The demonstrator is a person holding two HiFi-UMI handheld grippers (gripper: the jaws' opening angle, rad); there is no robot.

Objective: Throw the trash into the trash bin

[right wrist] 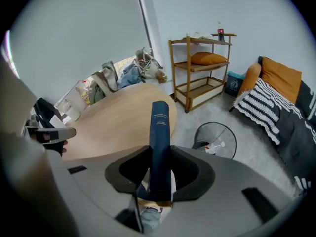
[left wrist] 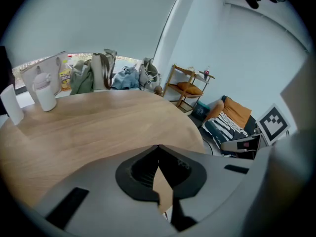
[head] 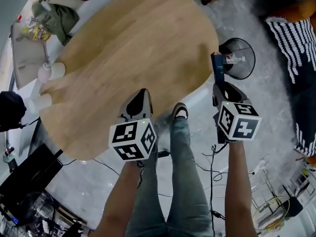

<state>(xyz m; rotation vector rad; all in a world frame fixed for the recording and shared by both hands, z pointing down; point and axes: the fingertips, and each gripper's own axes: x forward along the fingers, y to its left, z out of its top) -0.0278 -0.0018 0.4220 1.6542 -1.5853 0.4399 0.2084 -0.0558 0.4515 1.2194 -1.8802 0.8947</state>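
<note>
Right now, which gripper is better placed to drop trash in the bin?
Right. The right gripper is shut on the dark blue box, and the wire trash bin stands on the floor just beyond it. The left gripper is shut, empty, facing the table.

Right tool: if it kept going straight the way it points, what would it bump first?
Probably the grey floor between the table and the black bin, though depth is unclear. Its blue box would touch first.

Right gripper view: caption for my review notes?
Right claw grips a slim dark-blue box; wire trash bin stands ahead.
</note>
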